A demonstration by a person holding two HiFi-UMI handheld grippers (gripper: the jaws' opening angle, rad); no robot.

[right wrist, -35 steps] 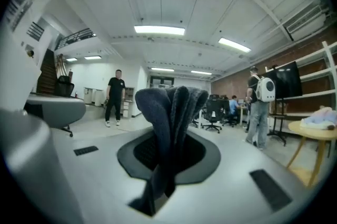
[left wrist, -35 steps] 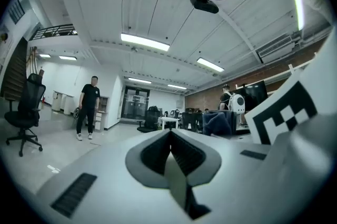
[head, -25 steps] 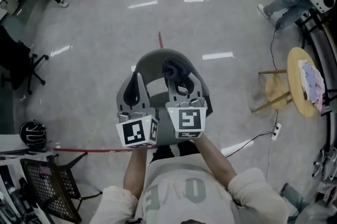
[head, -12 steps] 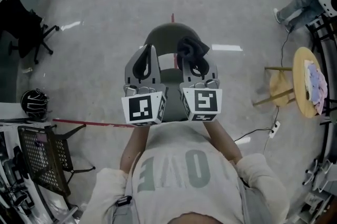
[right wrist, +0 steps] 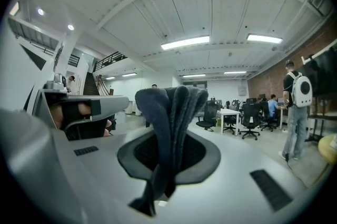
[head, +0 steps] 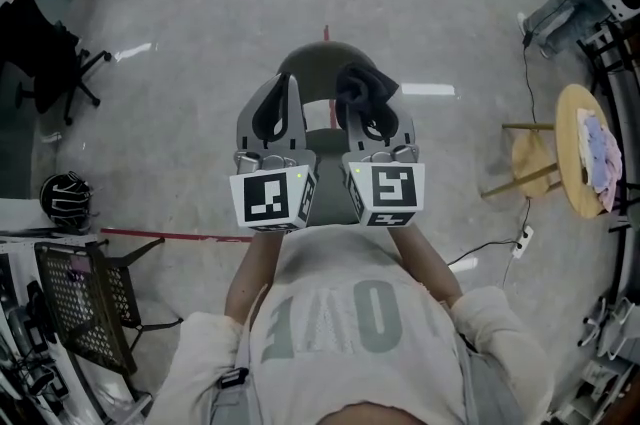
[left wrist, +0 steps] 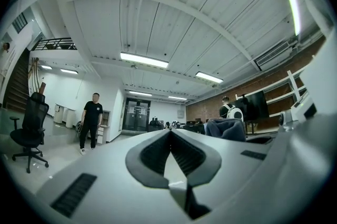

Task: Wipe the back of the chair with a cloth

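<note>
Seen from above in the head view, a grey chair (head: 312, 61) stands just ahead of me, its curved back at the far side. My left gripper (head: 281, 96) is shut with nothing in it; in the left gripper view (left wrist: 170, 132) its dark pads meet. My right gripper (head: 362, 103) is shut on a dark blue-grey cloth (head: 357, 85). In the right gripper view (right wrist: 169, 136) the folded cloth (right wrist: 169, 112) stands up out of the jaws. Both grippers are side by side above the chair, pointing forward and up, apart from the chair back.
A round wooden stool (head: 572, 151) with a pale cloth on it stands at the right. A black mesh chair (head: 85, 313), a helmet (head: 64, 198) and a black office chair (head: 45, 43) are at the left. A cable (head: 518, 248) crosses the floor. People stand farther off.
Over the last second both grippers rose a little in the head view as the view shifted forward over the chair. The cloth has stayed in the right gripper.
</note>
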